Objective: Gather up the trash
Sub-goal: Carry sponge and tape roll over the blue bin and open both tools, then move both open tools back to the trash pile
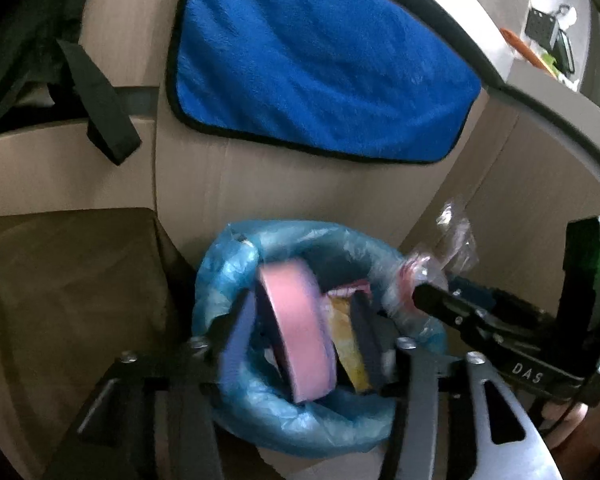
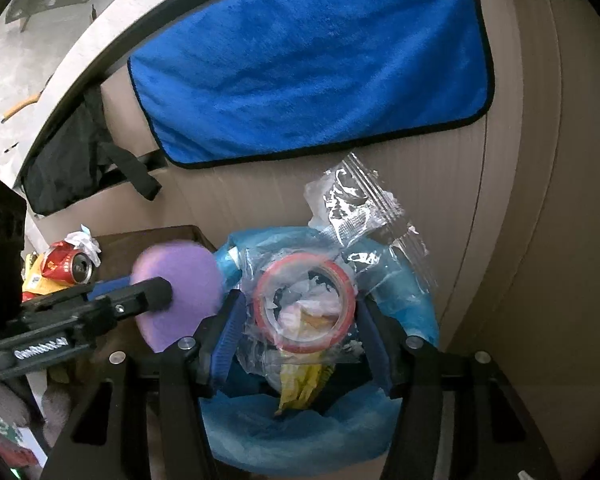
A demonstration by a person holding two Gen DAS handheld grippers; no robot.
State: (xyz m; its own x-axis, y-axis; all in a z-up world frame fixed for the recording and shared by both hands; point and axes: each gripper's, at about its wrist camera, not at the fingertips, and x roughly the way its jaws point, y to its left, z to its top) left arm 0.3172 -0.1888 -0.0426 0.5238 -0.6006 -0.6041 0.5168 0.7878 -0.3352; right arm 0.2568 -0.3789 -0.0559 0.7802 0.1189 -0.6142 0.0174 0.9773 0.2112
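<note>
A bin lined with a blue bag (image 1: 300, 420) (image 2: 300, 436) stands against a beige cardboard wall and holds yellow wrappers (image 2: 300, 388). My left gripper (image 1: 304, 332) is over its mouth with a pink-purple round sponge (image 1: 300, 328) between its fingers; the sponge also shows in the right wrist view (image 2: 180, 292). My right gripper (image 2: 300, 320) is shut on a clear plastic bag (image 2: 356, 204) with a red tape roll (image 2: 304, 304) inside, above the bin. The right gripper shows in the left wrist view (image 1: 432, 296).
A blue towel (image 1: 320, 68) (image 2: 312, 68) hangs on the cardboard wall behind the bin. A brown box (image 1: 68, 288) stands left of the bin. A crushed red can (image 2: 68, 266) and crumpled paper (image 2: 84, 240) lie at the left. Black straps (image 1: 100, 112) hang at upper left.
</note>
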